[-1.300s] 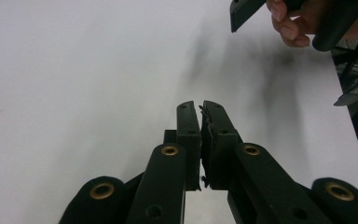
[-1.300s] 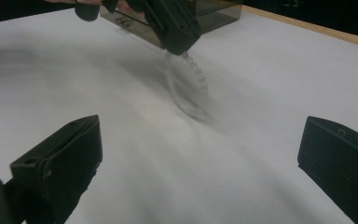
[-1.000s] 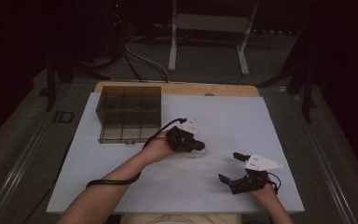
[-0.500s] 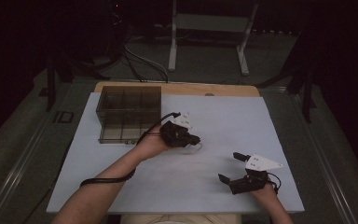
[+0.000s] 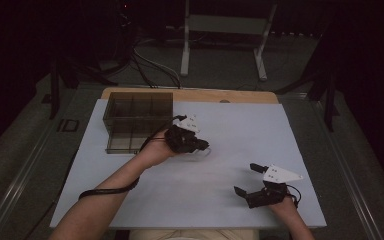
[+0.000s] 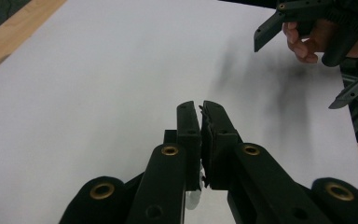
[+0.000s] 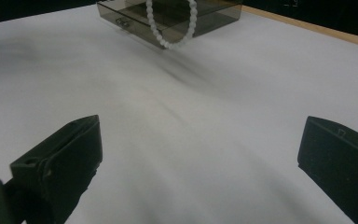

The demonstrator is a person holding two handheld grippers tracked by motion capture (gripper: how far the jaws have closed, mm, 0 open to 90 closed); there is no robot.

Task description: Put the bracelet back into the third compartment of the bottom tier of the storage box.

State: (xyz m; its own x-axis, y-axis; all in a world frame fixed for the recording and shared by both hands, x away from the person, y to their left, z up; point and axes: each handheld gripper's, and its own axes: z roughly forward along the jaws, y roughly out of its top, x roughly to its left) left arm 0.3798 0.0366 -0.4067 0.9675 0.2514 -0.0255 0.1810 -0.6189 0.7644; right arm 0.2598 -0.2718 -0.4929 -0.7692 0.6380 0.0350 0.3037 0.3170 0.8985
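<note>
- Near the middle of the white-covered table (image 5: 240, 150), the left gripper (image 5: 200, 146) hangs just above the sheet with its jaws pressed together on a loop of white round beads, a bracelet (image 7: 171, 23) that dangles below them.
- In the left gripper view the jaws meet almost flush — only a sliver of white shows low between them, so the pinch looks thin, by my reading.
- The smoky clear plastic box with compartments (image 5: 139, 120) sits toward the far left of the table, just beside and beyond the left hand (image 5: 155, 152); from the right gripper view the bead loop hangs in front of that box.
- The right gripper (image 5: 252, 179) rests near the front right corner, well apart from the beads, jaws spread wide with nothing between them.
- What the coming move turns on — the box lies left of and beyond the held loop, so the left hand is much the nearer; the loop hangs long-axis down, ready to be lowered into a compartment.
</note>
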